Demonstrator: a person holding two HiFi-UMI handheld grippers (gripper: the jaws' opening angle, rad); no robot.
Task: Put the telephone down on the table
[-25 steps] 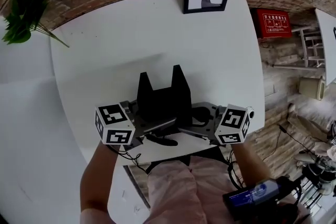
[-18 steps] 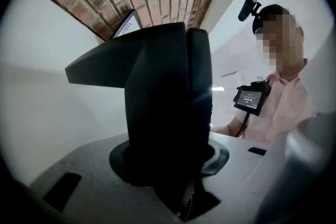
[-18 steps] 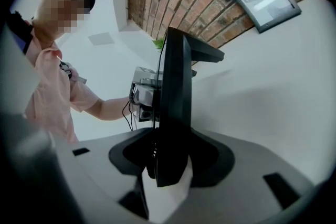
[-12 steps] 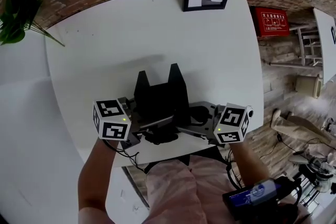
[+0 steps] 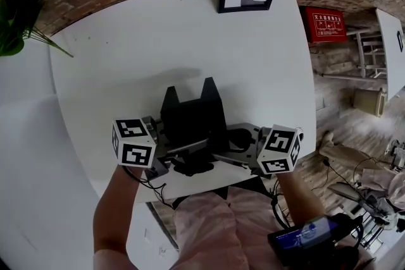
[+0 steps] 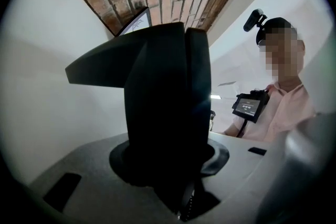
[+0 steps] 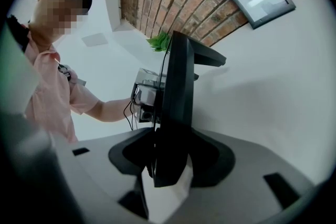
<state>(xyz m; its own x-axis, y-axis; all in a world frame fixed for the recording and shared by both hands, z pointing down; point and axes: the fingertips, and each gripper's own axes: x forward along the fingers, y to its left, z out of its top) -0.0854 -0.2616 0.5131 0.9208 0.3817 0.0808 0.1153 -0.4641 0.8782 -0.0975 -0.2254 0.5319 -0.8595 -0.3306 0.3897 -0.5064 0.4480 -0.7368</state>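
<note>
White table (image 5: 126, 54), telephone (image 5: 190, 120), illegible red sign (image 5: 327, 23)

red wall sign (image 5: 326, 23), white print too small to read

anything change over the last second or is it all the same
Nothing visibly changed. The left tool and the right tool both keep their grip on the black telephone, which stays at the near edge of the white table. Only the head view itself drifted slightly.
</note>
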